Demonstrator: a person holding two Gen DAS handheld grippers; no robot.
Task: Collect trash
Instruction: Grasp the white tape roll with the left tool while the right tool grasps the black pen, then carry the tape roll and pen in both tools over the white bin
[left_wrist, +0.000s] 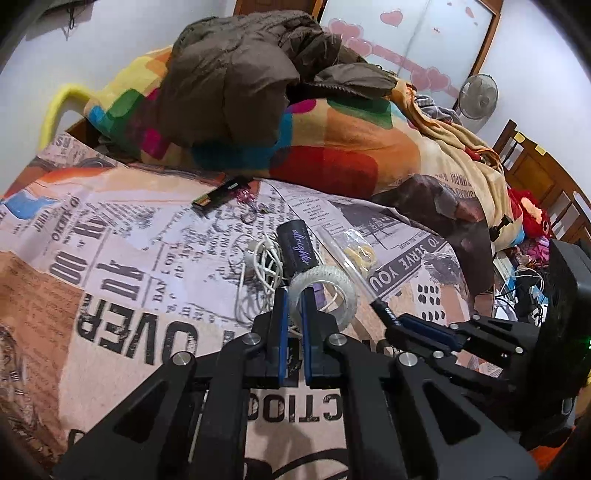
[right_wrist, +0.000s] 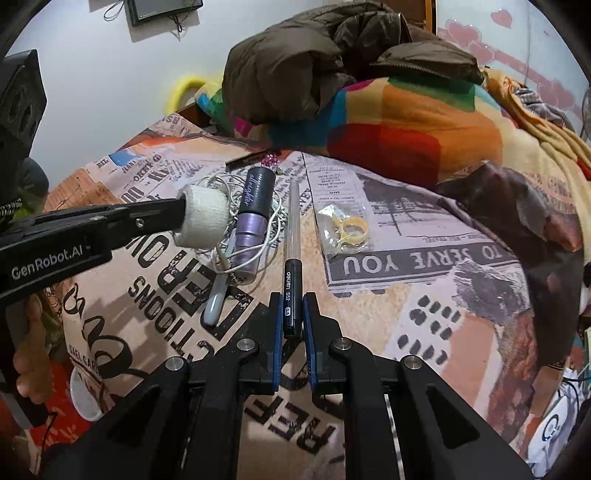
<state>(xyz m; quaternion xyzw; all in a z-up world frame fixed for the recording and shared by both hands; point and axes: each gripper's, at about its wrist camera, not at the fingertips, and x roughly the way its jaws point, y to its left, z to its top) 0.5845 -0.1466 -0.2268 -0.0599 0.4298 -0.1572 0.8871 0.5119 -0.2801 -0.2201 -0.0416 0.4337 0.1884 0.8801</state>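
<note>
We've got two bits of trash in the grippers: a white gauze tape roll w/ a hollow centre sits pinched by its wall between the blue pads of the left gripper, held just above the newspaper-print bedsheet; in the right wrist view the same roll hangs at the tip of that gripper. The right gripper is closed on the black cap end of a clear-barrelled black pen, its barrel running fwd over the sheet; from the left wrist view the pen slants up from that gripper. Just beside the roll lie a purple bottle w/ black cap and a tangled white cable under it. Right of the pen is a small clear bag w/ yellow rings. Further back, a flat black stick lies near a rainbow-check blanket, w/ a brown padded jacket on top.
</note>
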